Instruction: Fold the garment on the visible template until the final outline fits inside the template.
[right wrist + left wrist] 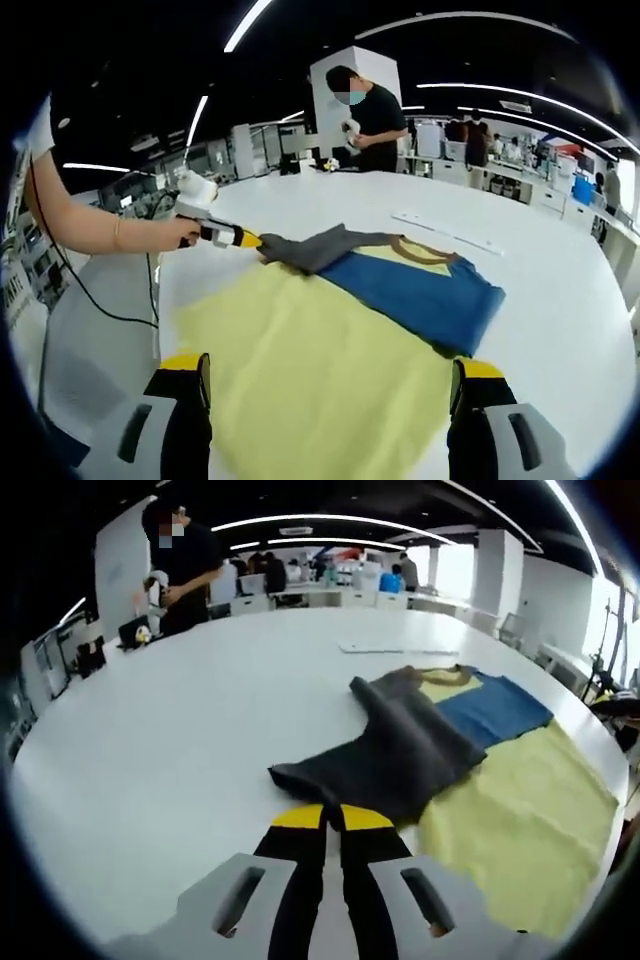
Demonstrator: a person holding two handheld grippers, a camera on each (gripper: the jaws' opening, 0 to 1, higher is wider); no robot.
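On the white table [560,270] lies the garment [400,285], yellow and blue with a grey sleeve [400,745] folded across it. No container is visible. The template is hard to make out. The left gripper [333,818], jaws together, pinches the grey sleeve's near edge. The right gripper [328,385] stands wide open, the yellow cloth between its jaws.

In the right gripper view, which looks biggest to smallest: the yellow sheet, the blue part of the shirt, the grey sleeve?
1. Yellow sheet, though it lies nearest the camera.
2. Blue part of the shirt.
3. Grey sleeve, held by the left tongs.
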